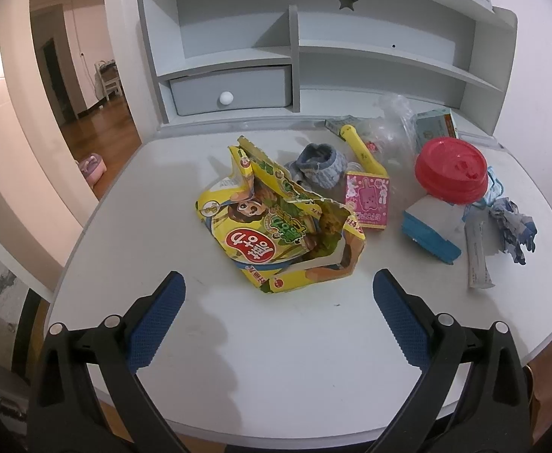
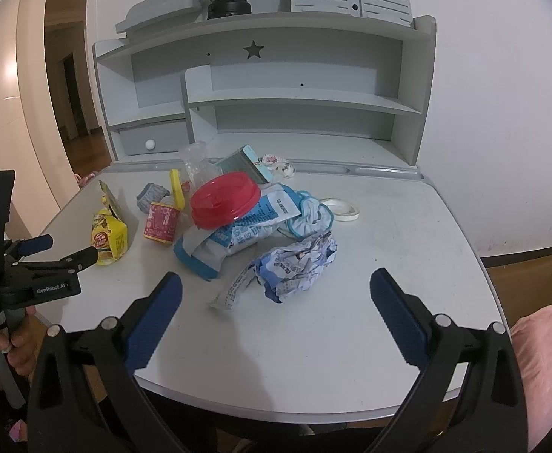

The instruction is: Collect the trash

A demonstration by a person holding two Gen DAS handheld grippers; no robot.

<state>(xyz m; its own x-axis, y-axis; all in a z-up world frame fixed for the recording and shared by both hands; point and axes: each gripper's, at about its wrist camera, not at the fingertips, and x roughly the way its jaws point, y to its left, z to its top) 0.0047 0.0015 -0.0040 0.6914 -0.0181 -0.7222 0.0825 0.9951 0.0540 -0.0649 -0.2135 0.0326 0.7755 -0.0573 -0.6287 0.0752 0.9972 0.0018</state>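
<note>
Both tools are held low over the near edge of the worktop (image 1: 238, 370), each with its 2 fingers spread wide apart and nothing between them. The step in hand is judged to be the first approach to a piece of trash.

For the left gripper (image 1: 279, 290), the torn yellow snack bag (image 1: 276, 234) lies just ahead of the fingertips, centred in the gap. A clean pick is best made on the raised, crumpled near edge, so that the film is pinched rather than scraped along the worktop. The fingers should be brought down either side of a fold before they are closed; a flat part of the bag would likely slip out.

For the right gripper (image 2: 276, 288), the crumpled blue-and-white wrapper (image 2: 294, 268) sits just ahead, between the fingers. Its bulk offers an easy bite, though the long flat strip trailing toward the left finger may drag.

The yellow bag is seen to be ripped open, glossy and light, with printed cartoon figures and a red oval label. Beyond it and to the right are a pink packet (image 1: 366, 200), a red lid (image 1: 450, 173) and a blue-edged pouch (image 1: 430, 236). The wrapper is thin, heavily creased and springy-looking. No bin is visible in either view, so the drop point cannot be told.
</note>
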